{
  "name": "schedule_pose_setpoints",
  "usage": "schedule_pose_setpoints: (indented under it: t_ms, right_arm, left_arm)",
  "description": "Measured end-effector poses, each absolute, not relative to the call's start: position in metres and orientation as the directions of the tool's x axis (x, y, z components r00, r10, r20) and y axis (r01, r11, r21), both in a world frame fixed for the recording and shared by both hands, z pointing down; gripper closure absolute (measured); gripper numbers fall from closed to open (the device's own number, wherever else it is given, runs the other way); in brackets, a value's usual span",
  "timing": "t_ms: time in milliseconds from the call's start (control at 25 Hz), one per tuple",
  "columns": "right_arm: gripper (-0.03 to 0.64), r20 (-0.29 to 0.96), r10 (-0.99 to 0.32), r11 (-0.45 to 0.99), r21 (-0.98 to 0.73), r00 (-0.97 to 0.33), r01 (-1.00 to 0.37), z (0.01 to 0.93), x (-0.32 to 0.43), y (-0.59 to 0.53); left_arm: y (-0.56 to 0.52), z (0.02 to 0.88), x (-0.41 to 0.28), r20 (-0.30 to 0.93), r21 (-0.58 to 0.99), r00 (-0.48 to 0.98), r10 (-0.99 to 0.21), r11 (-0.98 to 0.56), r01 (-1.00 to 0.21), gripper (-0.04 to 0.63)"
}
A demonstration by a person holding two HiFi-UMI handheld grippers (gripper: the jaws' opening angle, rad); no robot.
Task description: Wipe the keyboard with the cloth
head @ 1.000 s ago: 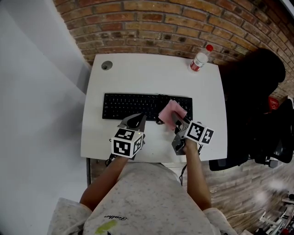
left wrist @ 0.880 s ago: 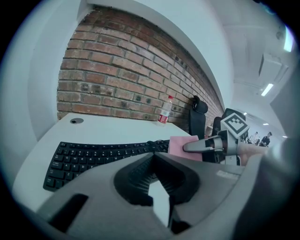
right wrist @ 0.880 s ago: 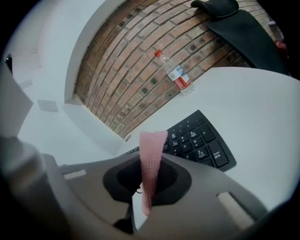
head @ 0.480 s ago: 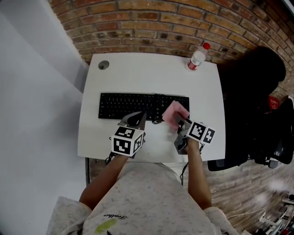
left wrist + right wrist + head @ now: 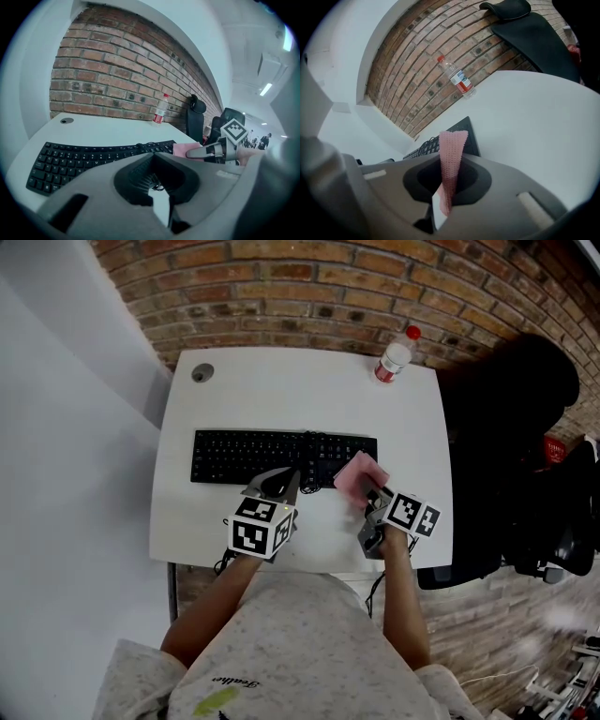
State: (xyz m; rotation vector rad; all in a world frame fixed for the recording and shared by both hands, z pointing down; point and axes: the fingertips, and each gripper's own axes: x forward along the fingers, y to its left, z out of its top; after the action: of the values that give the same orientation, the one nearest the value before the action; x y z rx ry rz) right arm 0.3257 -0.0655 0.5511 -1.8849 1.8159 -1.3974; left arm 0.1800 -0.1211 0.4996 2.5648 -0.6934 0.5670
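We note right gripper [image 5: 445, 199] clamped on pink knitted cloth [image 5: 359, 472] over right end of black keyboard [image 5: 248, 457]; left gripper [image 5: 281, 482] jaws together, at keyboard front edge.

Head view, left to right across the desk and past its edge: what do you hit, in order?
grommet hole → left gripper → pink cloth → water bottle → black chair. The keyboard is left out: it spans from the grommet hole to the cloth.
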Motion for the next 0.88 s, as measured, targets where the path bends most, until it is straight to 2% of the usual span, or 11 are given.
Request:
schedule_pose_setpoints:
  t_ms: [600,880]
  right_arm:
    - [0.594,0.510,-0.850,-0.292,-0.662,-0.129,-0.691,0.554,0.358,-0.035]
    - [0.594,0.464,-0.875,-0.217,-0.630,-0.136,-0.746,0.526,0.344,-0.040]
  left_arm:
    - [-0.105,0.501,0.203,0.469,0.303,0.809,-0.353,-0.797,-0.523,0.600]
    - [-0.104,0.489,0.204,0.441,0.331,0.826,-0.352,-0.792,-0.514,0.600]
